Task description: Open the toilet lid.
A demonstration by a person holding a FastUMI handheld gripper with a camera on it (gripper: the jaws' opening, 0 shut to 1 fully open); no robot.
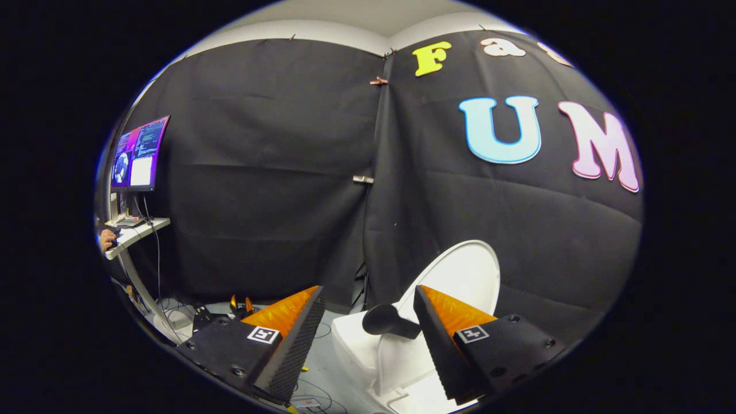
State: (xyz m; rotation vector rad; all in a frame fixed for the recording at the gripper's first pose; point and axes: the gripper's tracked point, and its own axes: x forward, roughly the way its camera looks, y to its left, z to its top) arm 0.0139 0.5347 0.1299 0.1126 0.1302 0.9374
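A white toilet (356,351) stands low between and beyond my fingers, close to the black cloth wall. Its white lid (463,276) stands raised, leaning back toward the wall just past the right finger (454,328). A dark rounded handle-like part (386,319) sticks out beside the lid, between the fingers. My gripper (368,305) is open with a wide gap and nothing between its fingers. The left finger (287,328) hangs over the floor to the toilet's left. The toilet's lower body is hidden by the fingers.
At the far left a monitor (139,154) stands on a white desk (137,233), with a person's hand (107,238) at its edge. Cables and small tools (238,305) lie on the floor beyond the left finger. Black cloth walls close off the booth behind the toilet.
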